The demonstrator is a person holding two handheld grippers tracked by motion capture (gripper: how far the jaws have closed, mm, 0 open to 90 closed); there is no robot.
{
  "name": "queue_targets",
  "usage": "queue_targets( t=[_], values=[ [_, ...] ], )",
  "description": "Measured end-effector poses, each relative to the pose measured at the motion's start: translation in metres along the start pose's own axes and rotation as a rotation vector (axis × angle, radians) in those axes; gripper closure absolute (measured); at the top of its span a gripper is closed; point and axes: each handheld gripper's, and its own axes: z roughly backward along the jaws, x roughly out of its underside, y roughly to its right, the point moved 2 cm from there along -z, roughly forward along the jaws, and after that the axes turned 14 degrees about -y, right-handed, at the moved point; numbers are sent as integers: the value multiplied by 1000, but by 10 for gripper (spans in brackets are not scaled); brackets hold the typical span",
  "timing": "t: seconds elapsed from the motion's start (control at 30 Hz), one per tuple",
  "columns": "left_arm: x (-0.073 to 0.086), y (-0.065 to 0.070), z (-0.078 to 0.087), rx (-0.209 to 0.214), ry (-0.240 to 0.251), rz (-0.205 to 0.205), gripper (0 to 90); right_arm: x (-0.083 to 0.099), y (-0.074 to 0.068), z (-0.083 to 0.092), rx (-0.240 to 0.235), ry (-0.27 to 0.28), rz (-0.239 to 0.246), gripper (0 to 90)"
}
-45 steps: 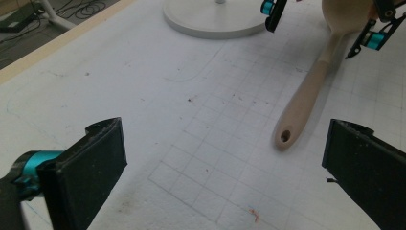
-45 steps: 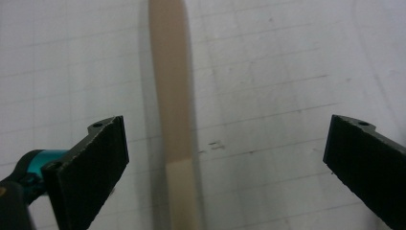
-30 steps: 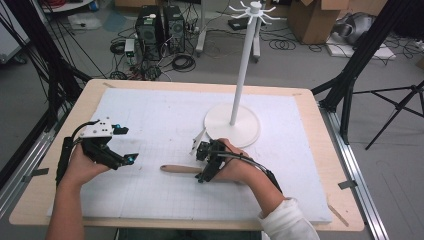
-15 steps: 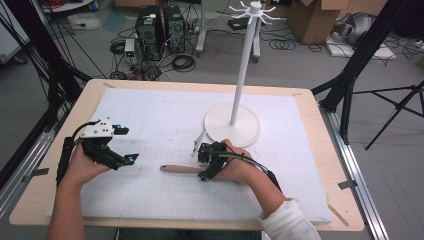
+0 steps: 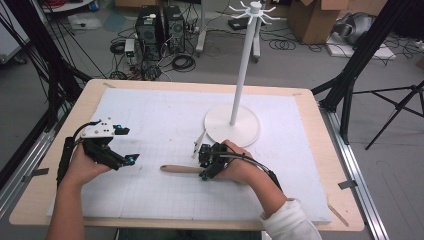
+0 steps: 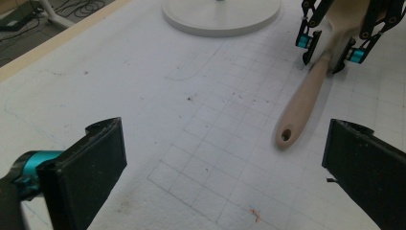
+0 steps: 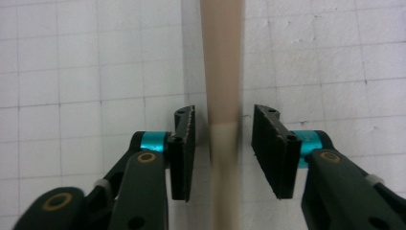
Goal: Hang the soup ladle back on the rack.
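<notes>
Right gripper [image 7: 224,151] points down at the mat, jaws straddling the wooden utensil handle [image 7: 222,67]; they've just been closing in, but a thin gap shows on each side in the right gripper view, so pads aren't pressing yet, not clamped. From the left gripper view, same gripper [image 6: 330,50] sits astride the handle where it starts to widen toward the head, tips on or just off the mat. Utensil [image 5: 181,169] lies flat on the white gridded mat [image 5: 150,115], handle end with the hang hole [image 6: 286,135] toward the person's left, the other end hidden under the right hand [image 5: 240,167]. Left gripper [image 5: 126,145] rests near the mat's left edge, well apart from the utensil, jaws wide apart with nothing between them; left hand [image 5: 82,167] behind it. White rack stand [image 5: 242,75] has its round base [image 5: 235,131] on the mat just beyond the right gripper, pole upright, pegs at top. Mat sits on a wooden table [image 5: 310,107].
</notes>
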Motion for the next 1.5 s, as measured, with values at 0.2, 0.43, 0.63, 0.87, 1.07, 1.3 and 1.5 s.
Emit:
queue_targets(
  t=[0.2,0.43,0.63,0.87,1.07,1.3,1.5],
  values=[
    [0,0,0,2,4,4,17,0,-2,0,5,4,10,726],
    [0,0,1,0,6,3,17,0,-2,0,0,4,-4,758],
    [0,1,2,2,12,6,17,-1,-1,0,-16,-3,-19,769],
    [0,0,3,-2,15,2,17,8,4,8,-20,67,-71,771],
    [0,0,3,-3,20,3,17,22,5,29,-7,170,-103,772],
    [0,0,3,0,16,2,17,42,7,53,23,286,-145,772],
    [-1,0,2,-7,13,-2,17,64,8,73,43,390,-189,772]
  ],
)
